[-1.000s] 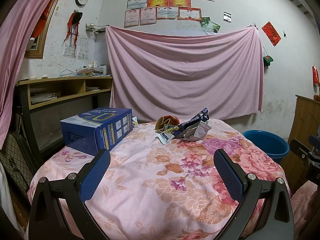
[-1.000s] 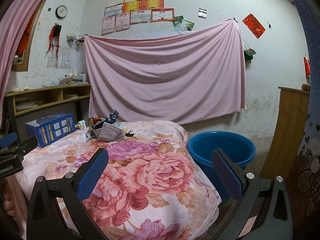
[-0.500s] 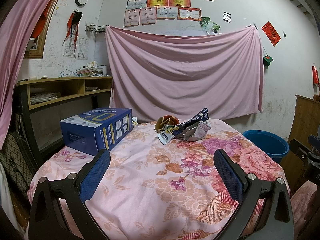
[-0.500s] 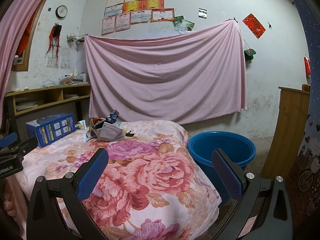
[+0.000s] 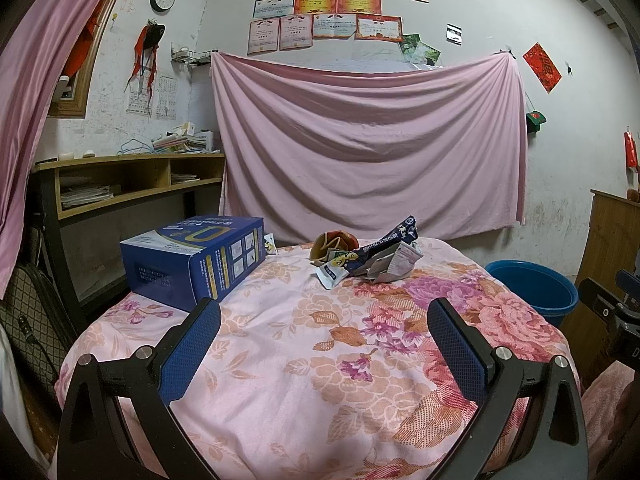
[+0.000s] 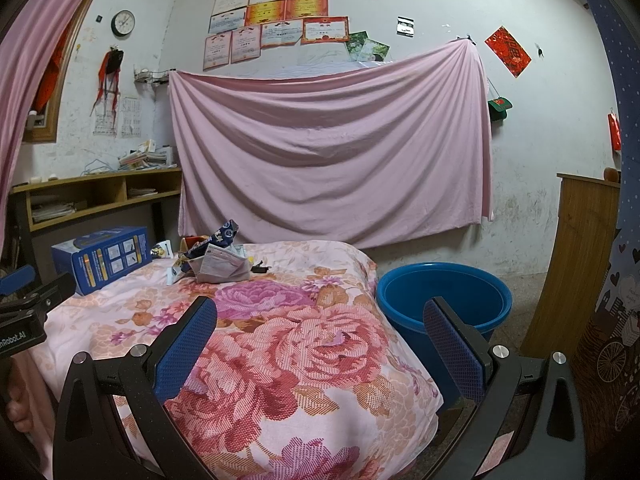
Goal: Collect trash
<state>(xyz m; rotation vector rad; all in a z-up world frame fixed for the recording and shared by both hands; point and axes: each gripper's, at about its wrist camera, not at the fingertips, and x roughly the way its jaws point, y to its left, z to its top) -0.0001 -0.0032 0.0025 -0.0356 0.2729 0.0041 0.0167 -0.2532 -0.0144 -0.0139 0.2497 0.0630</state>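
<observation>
Left wrist view: the left gripper (image 5: 324, 340) hangs over the floral cloth (image 5: 280, 360), fingers spread wide, gripping nothing and touching nothing. Well ahead of it, slightly right, lies the trash pile (image 5: 368, 258) of crumpled wrappers. Ahead-left stands a blue carton (image 5: 192, 258); far right, off the cloth's edge, a blue bucket (image 5: 532, 288).

Right wrist view: the right gripper (image 6: 320, 338) is likewise spread wide and empty above the cloth. The trash pile (image 6: 216, 260) sits far ahead to its left. The bucket (image 6: 444, 300) stands just ahead-right; what shows of its inside looks bare.

Wrapper pile (image 5: 368, 258) lies beyond the left gripper's (image 5: 324, 344) spread, empty fingers (image 5: 192, 344).
</observation>
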